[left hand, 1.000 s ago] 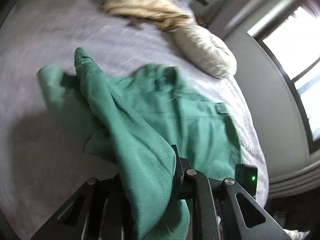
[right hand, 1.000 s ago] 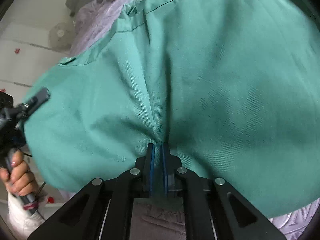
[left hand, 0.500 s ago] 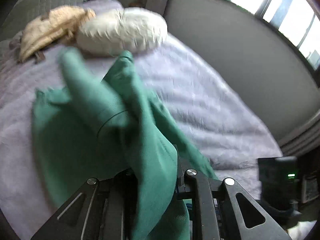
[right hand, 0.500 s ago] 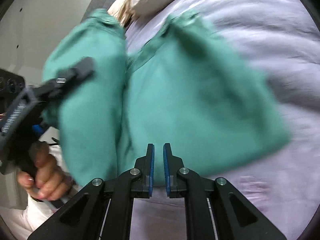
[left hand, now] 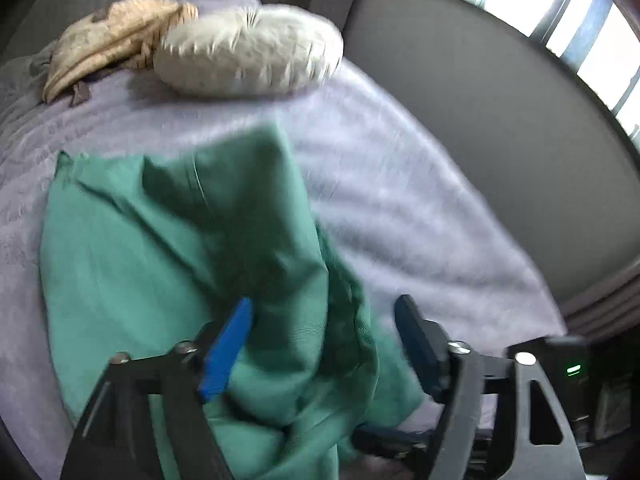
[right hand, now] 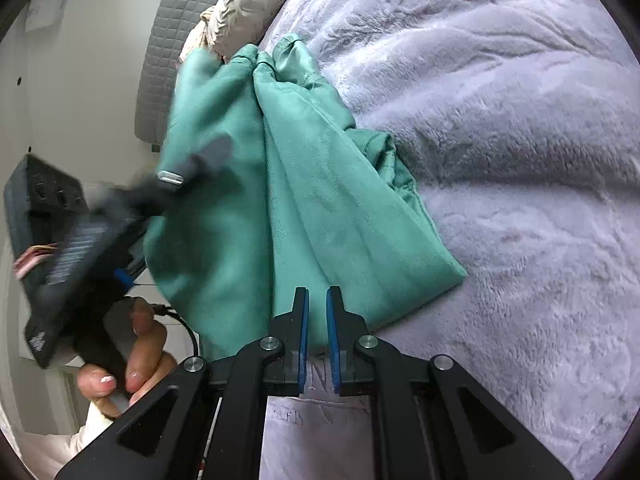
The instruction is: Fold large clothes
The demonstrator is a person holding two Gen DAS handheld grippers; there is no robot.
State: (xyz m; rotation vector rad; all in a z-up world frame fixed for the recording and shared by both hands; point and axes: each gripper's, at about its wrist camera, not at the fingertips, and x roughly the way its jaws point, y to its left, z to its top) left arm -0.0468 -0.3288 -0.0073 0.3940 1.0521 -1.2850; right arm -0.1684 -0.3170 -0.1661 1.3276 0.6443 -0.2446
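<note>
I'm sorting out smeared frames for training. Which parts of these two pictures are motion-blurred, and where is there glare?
Left wrist view: green garment and left gripper smeared, window blown out. Right wrist view: blanket sharp, right gripper crisp; only the other handheld gripper at left is blurred.

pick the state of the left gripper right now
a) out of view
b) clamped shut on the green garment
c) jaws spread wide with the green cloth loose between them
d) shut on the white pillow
c: in the left wrist view the left gripper has its blue-padded fingers set far apart, and the green garment lies slack between them on the bed rather than pinched.
</note>
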